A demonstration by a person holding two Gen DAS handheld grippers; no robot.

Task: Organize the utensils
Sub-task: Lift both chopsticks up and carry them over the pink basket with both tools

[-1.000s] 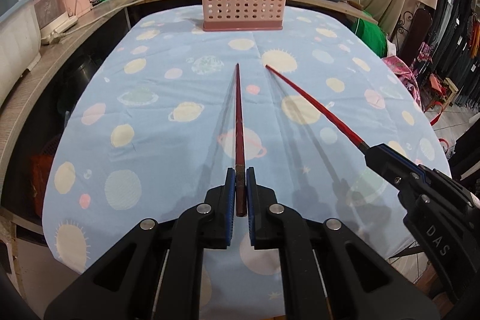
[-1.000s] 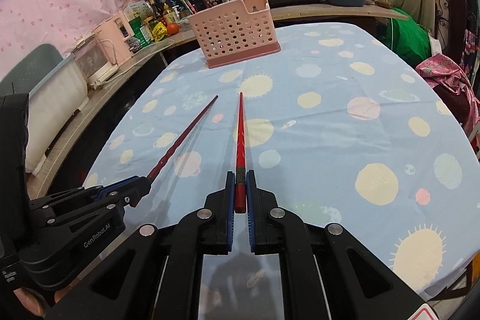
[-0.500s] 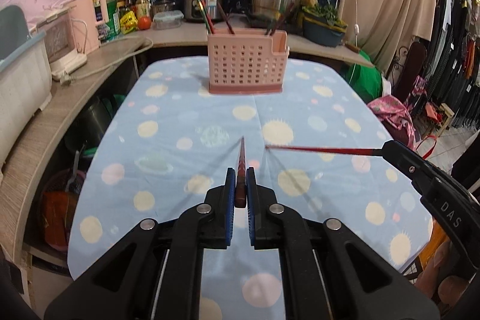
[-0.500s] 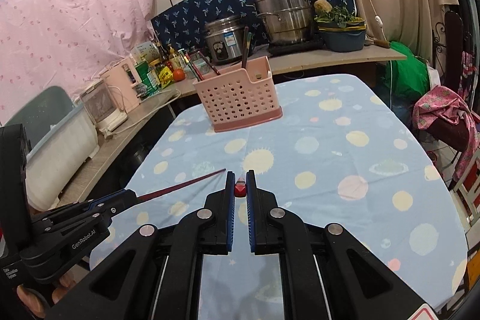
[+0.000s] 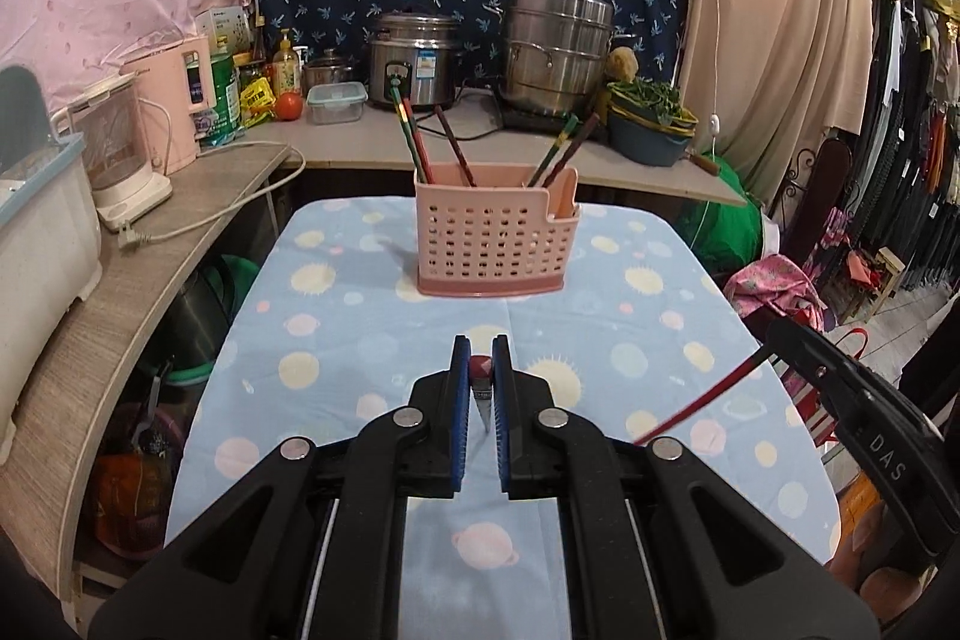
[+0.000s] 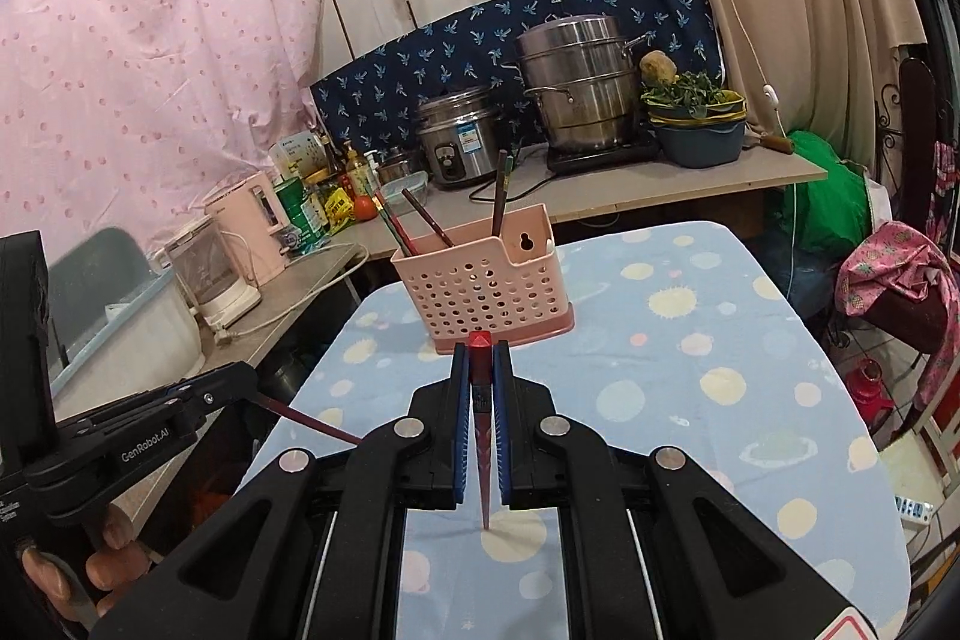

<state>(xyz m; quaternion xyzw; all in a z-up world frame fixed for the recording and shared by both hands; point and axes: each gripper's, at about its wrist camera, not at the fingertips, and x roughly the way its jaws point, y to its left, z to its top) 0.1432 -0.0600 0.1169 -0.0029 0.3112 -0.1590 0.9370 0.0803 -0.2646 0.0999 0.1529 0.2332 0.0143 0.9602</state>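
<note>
The table (image 5: 372,316), under a blue planet-print cloth, carries one thing only, the pink basket (image 5: 495,232), which stands upright at the far end and already holds several chopsticks leaning in two clusters, left and right; this looks like the destination for what the grippers carry. Each hand carries one red chopstick. The left gripper (image 5: 481,388) has its jaws narrowed onto the left chopstick (image 5: 481,391), held near its thick end with the tip pointing down toward the cloth, so that from the wrist view only the blunt end and a short taper show between the blue pads (image 5: 461,400). The right gripper (image 6: 481,388) grips the right chopstick (image 6: 482,436) the same way, thick end up and tip down just above the cloth. Holding them upright, tips down, probably suits dropping them straight into the basket's open top rather than sliding them in sideways. Both grippers sit well short of the basket and roughly level with each other, the right one just beside the left. The delivery seems about to begin, and the lift over the rim is not yet made.
</note>
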